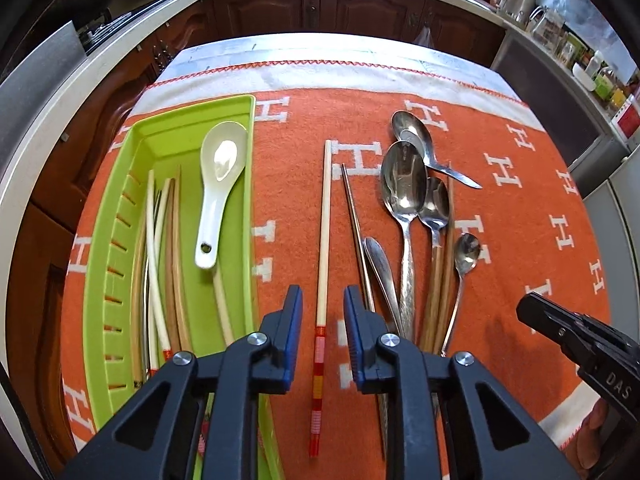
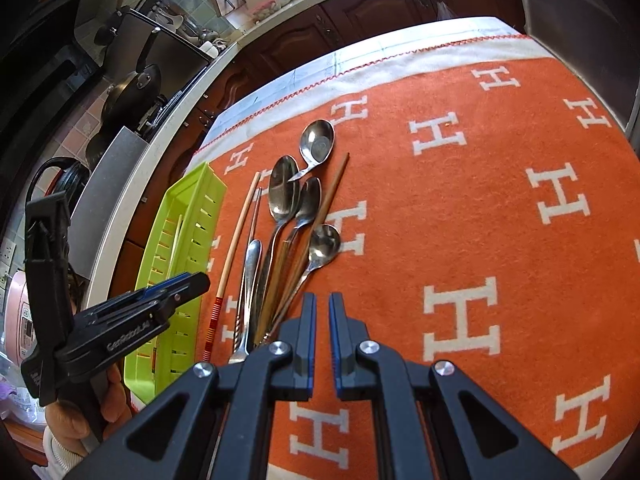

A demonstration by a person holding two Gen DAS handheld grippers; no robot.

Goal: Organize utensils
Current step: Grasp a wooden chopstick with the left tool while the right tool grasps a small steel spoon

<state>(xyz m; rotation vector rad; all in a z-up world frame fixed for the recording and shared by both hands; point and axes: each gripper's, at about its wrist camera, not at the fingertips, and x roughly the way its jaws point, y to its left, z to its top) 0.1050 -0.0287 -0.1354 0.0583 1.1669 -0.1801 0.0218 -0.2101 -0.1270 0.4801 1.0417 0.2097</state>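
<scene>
1. Clearly, the left gripper (image 1: 322,312) straddles the cream chopstick with red-banded end (image 1: 323,240) on the orange cloth (image 1: 520,220); its narrowed jaws aren't pressing it yet — it could roll away.
2. The thin steel chopstick (image 1: 354,220) lies just beside — easily nudged.
3. The right gripper (image 2: 322,320), shut on nothing, hovers near the metal spoons (image 2: 286,196).
4. The green plastic tray (image 1: 160,132) sits left.

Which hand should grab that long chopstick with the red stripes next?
Probably the left. The left gripper is open with the striped chopstick lying between its fingers, beside the green tray. The right gripper is shut, over bare cloth.
</scene>
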